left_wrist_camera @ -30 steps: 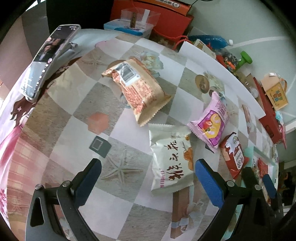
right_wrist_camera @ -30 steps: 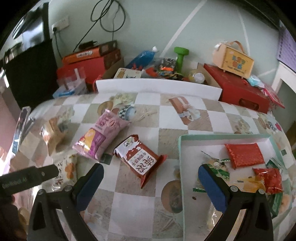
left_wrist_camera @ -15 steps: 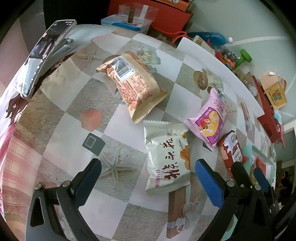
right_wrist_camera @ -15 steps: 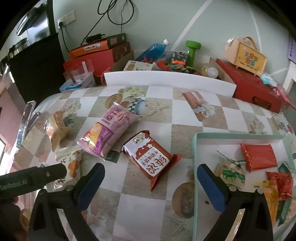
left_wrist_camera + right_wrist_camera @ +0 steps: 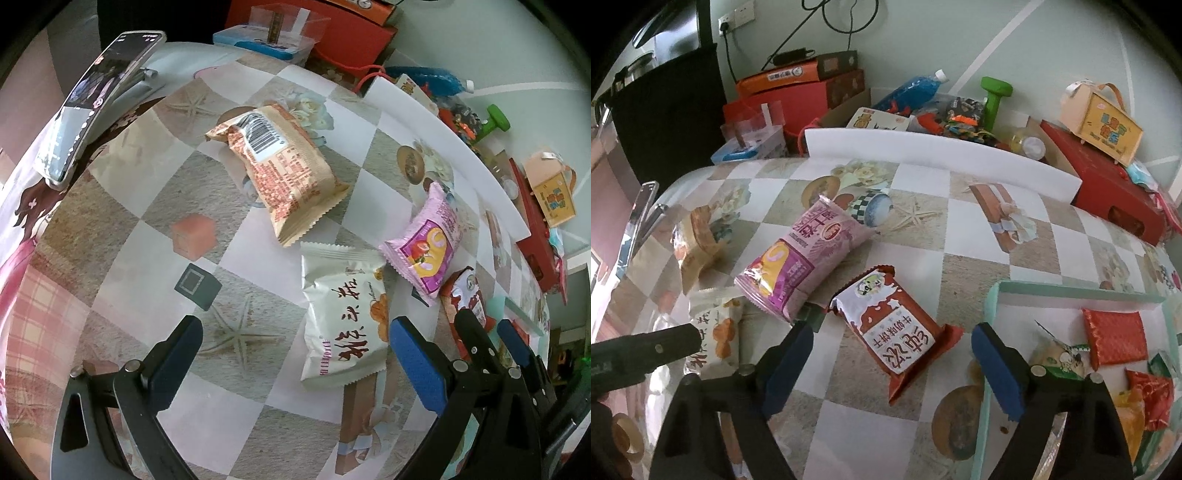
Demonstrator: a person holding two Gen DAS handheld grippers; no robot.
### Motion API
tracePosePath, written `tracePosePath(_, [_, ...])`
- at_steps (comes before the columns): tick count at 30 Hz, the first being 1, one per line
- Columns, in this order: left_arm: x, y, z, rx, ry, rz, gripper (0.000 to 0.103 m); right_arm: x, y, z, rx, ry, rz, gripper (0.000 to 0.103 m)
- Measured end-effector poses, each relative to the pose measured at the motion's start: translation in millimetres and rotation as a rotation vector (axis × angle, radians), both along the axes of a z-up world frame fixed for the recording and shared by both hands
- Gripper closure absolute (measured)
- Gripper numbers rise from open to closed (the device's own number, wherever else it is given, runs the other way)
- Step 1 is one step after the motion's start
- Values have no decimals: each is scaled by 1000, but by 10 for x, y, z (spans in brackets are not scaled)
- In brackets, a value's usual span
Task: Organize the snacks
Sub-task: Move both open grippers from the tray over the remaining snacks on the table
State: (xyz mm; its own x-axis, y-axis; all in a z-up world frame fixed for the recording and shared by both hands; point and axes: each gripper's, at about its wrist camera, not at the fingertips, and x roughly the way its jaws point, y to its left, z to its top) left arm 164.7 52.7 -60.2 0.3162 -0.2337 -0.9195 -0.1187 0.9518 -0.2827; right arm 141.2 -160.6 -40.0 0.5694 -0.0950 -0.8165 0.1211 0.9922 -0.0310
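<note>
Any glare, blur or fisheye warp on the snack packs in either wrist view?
Left wrist: sharp, strong barrel warp bending the phone; mild sheen on the white pack. Right wrist: sharp centre, red pack readable; tray edge curved, corners vignetted.

Each tool has black plastic arms ending in flat blue padded fingers, with silver screws at the pivots; the left tool (image 5: 293, 352) and the right tool (image 5: 892, 354) look alike. White lettering marks the left tool's black arm at the right view's lower left
</note>
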Motion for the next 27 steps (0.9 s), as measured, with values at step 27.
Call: tracePosePath(27, [17, -3, -69, 9, 30, -3, 2, 162, 92, -231, 15, 89, 89, 28])
